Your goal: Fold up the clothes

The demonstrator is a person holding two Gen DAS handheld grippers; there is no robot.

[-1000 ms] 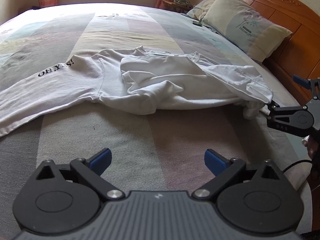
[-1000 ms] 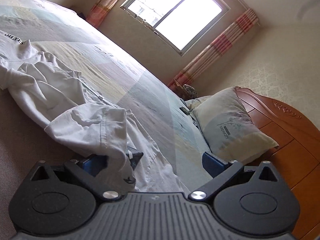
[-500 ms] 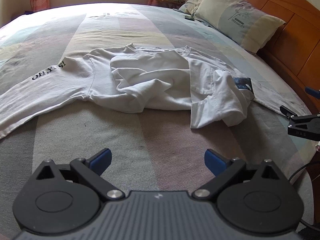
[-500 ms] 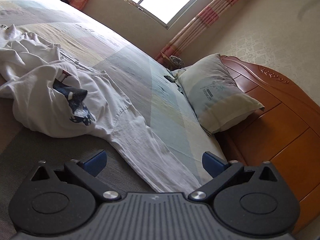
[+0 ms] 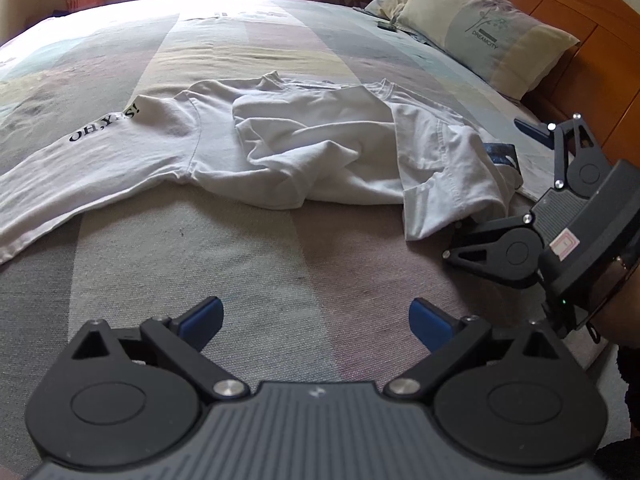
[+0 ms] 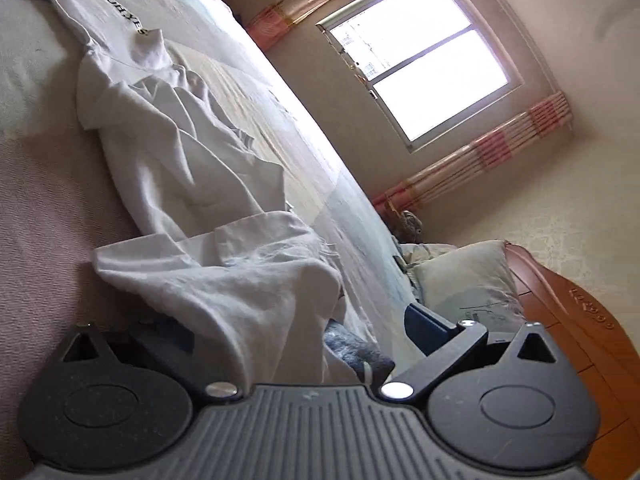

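Note:
A white long-sleeved shirt (image 5: pixel 320 156) lies crumpled across the bed, one sleeve printed "OH,YES!" (image 5: pixel 106 124) stretched out to the left. A dark blue print (image 5: pixel 500 156) shows at its folded right end. My left gripper (image 5: pixel 316 320) hovers open over bare bedspread, short of the shirt. My right gripper (image 5: pixel 500 178) is open at the shirt's right end, its lower finger hidden under the cloth. In the right wrist view the shirt (image 6: pixel 240 280) drapes between the open fingers of the right gripper (image 6: pixel 300 328) and covers the left one.
The striped bedspread (image 5: pixel 280 264) fills the near ground. A pillow (image 5: pixel 488 36) leans on the wooden headboard (image 5: pixel 592 40) at the right, with a small dark object (image 5: pixel 386 25) beside it. A bright window (image 6: pixel 420 52) with curtains is on the far wall.
The shirt's right end dropped from its stretched-out position into a fold showing the blue print. The right gripper pulled back, then moved in again around that end. The left gripper stayed open.

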